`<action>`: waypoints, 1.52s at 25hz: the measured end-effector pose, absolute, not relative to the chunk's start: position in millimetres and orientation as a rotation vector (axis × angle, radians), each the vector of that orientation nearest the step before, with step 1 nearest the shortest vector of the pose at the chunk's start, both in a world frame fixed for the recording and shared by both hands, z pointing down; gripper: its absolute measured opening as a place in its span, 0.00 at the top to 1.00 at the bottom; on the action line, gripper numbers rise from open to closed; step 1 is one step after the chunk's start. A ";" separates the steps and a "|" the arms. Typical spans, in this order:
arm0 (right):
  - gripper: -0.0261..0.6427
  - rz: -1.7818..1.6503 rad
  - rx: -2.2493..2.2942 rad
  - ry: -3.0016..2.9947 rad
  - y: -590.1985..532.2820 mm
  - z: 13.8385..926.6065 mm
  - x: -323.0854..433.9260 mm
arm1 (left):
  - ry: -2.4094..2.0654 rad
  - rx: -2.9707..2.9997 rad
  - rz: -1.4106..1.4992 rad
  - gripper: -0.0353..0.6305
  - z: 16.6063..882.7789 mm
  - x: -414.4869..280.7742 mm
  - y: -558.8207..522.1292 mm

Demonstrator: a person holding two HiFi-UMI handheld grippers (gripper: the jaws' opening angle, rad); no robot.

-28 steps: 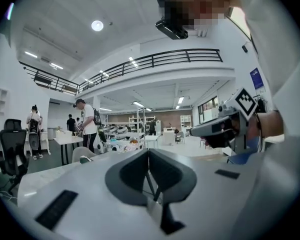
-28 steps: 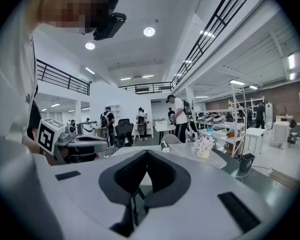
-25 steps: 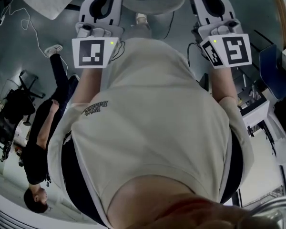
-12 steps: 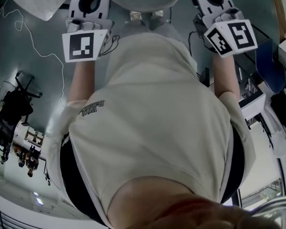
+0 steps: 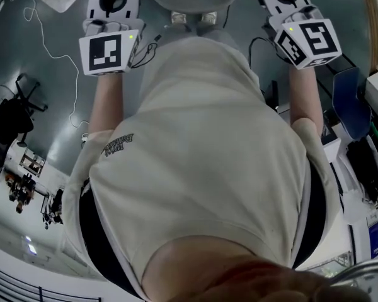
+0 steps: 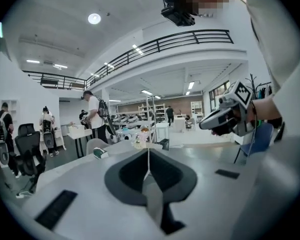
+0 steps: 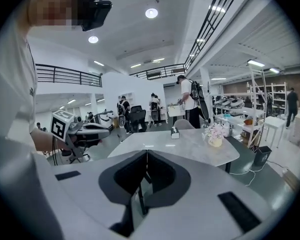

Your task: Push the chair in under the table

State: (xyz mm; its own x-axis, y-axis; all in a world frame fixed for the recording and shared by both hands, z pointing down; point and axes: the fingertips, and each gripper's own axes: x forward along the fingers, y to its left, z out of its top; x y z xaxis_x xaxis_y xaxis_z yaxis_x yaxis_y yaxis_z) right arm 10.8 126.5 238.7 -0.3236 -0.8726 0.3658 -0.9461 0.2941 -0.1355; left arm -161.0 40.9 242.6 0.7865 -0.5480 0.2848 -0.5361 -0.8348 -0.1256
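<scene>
Push not started, by the look of it: left claw (image 6: 148,164) and right claw (image 7: 147,160) are both pressed together and empty, well apart from the pale chair (image 7: 183,124) mid-frame behind the white counter (image 7: 190,149), so approach and shove remain.

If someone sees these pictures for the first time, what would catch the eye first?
The person's beige T-shirt fills the head view. In the right gripper view, beyond the shut right hand-held gripper, a pale table bears a flower pot, and the left hand-held gripper hovers at the left.
</scene>
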 end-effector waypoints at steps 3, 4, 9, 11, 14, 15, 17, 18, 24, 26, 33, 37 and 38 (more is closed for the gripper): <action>0.95 0.496 1.606 -2.338 122.0 250.8 9.2 | 0.776 -2.973 -0.565 0.93 259.2 -154.2 46.0; 0.95 0.494 1.581 -2.327 120.3 255.9 8.3 | 0.700 -2.985 -0.608 0.93 267.7 -150.9 49.1; 0.94 0.559 1.422 -2.330 113.7 288.5 9.1 | 0.342 -3.027 -0.859 0.93 314.6 -137.9 56.0; 0.91 0.615 1.351 -2.359 117.4 305.3 11.7 | 0.258 -3.074 -0.926 0.93 331.0 -134.9 56.0; 0.74 0.631 1.235 -2.321 130.4 334.7 18.2 | 0.138 -3.071 -1.023 0.87 353.5 -130.2 61.4; 0.72 0.629 1.189 -2.298 134.3 345.3 18.5 | 0.090 -3.053 -1.065 0.82 362.5 -129.7 63.9; 0.68 0.642 1.080 -2.263 141.0 367.5 13.9 | -0.016 -3.002 -1.152 0.75 383.4 -131.3 68.6; 0.67 0.652 1.022 -2.255 144.3 378.6 10.3 | -0.070 -2.967 -1.189 0.72 394.7 -132.9 71.1; 0.63 0.648 0.731 -2.209 174.0 447.8 -3.5 | -0.419 -2.501 -1.387 0.61 480.1 -160.4 104.5; 0.60 0.652 0.637 -2.187 185.8 471.5 -6.9 | -0.558 -2.342 -1.444 0.58 509.7 -173.7 118.2; 0.50 0.625 0.420 -2.102 221.7 536.3 -14.6 | -0.784 -2.183 -1.563 0.54 575.7 -193.9 142.2; 0.49 0.550 0.362 -2.061 225.6 571.3 -19.1 | -0.855 -2.119 -1.593 0.53 613.0 -198.2 147.9; 0.48 0.526 0.350 -2.052 224.1 578.2 -21.5 | -0.875 -2.116 -1.605 0.53 621.5 -200.4 150.4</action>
